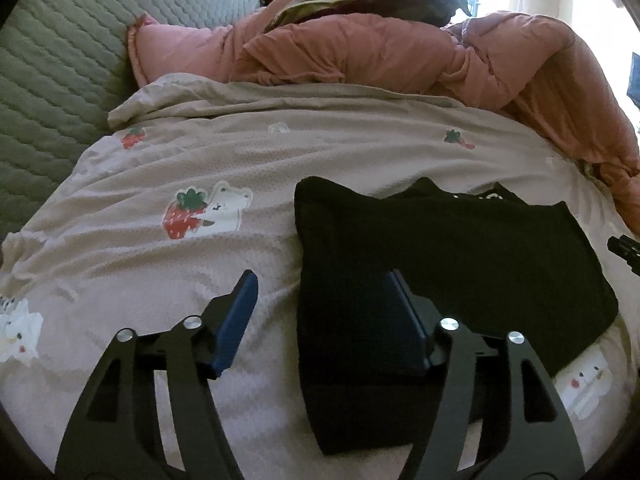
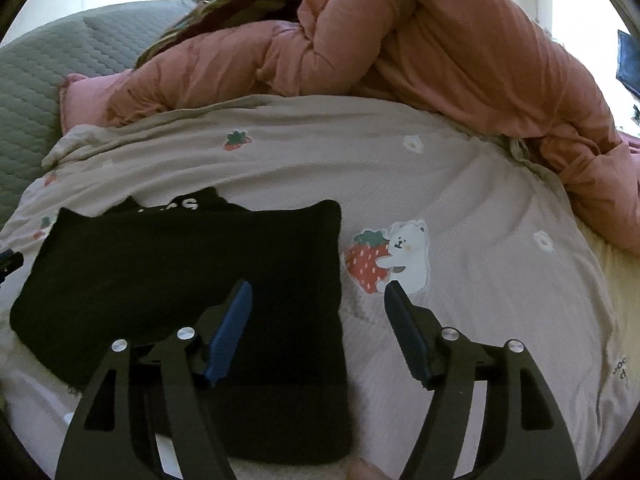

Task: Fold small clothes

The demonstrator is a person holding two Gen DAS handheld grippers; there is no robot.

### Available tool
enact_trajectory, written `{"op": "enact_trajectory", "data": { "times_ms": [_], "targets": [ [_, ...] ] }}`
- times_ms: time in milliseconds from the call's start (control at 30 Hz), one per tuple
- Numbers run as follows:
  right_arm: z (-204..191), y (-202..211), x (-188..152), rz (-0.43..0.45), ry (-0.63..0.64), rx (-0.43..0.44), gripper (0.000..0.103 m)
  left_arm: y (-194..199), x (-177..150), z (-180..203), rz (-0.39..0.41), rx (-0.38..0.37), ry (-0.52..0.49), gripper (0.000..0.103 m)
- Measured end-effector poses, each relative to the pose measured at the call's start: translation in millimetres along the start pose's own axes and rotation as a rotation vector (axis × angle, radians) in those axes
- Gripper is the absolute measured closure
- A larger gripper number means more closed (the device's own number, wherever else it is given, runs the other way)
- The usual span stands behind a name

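Note:
A black garment (image 1: 460, 264) lies folded flat on the strawberry-and-bear bedsheet (image 1: 200, 152); white lettering shows at its far edge. In the left wrist view my left gripper (image 1: 320, 280) hangs open above the garment's left edge, nothing between its blue pads (image 1: 236, 312). In the right wrist view the same black garment (image 2: 180, 264) lies at the left, and my right gripper (image 2: 318, 288) is open over its right edge and the bedsheet (image 2: 480, 208), holding nothing. The tip of the right gripper (image 1: 624, 248) shows at the left view's right edge.
A rumpled pink quilt (image 1: 400, 56) is piled across the far side of the bed, with dark striped cloth (image 1: 360, 0) on top. A grey-green quilted cover (image 1: 52, 72) runs along the left. The pink quilt (image 2: 440, 48) drapes down the right side.

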State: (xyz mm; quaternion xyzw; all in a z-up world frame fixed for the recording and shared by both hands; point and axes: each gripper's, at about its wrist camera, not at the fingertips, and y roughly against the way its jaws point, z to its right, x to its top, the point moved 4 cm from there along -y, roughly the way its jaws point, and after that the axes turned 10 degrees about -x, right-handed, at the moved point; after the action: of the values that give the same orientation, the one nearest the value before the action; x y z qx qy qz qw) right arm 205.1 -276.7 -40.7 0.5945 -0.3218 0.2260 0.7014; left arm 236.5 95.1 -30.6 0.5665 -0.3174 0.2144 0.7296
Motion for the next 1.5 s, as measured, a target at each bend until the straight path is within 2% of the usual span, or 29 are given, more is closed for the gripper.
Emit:
{"op": "enact_trajectory", "data": {
  "times_ms": [133, 200, 533, 800, 1100, 1367, 1500],
  "targets": [
    [-6.8, 14.1, -2.6, 0.019, 0.015, 0.024, 0.032, 11.3, -6.4, 2.9, 0.003, 0.002, -0.003, 0.043],
    [-11.5, 20.0, -4.8, 0.026, 0.027, 0.028, 0.032, 15.3, -9.3, 4.4, 0.004, 0.004, -0.003, 0.037],
    [-44.0, 38.8, -20.8, 0.045, 0.133, 0.027, 0.03, 24.5, -26.0, 25.1, -0.022, -0.023, -0.034, 0.037],
    [-69.0, 47.0, -30.3, 0.044, 0.196, 0.065, 0.029, 15.0, -35.7, 52.3, -0.067, -0.057, -0.071, 0.037],
    [-85.3, 44.2, -38.4, 0.019, 0.216, 0.115, 0.028, -5.9, -49.9, 59.2, -0.141, -0.039, -0.101, 0.037],
    [-77.7, 24.5, -44.9, -0.04, 0.201, 0.082, 0.028, -10.8, -57.6, 56.3, -0.16, -0.043, -0.1, 0.037],
    [-70.8, 6.2, -54.8, -0.11, 0.188, 0.06, 0.028, -11.5, -58.2, 55.7, -0.16, -0.045, -0.097, 0.037]
  ]
}}
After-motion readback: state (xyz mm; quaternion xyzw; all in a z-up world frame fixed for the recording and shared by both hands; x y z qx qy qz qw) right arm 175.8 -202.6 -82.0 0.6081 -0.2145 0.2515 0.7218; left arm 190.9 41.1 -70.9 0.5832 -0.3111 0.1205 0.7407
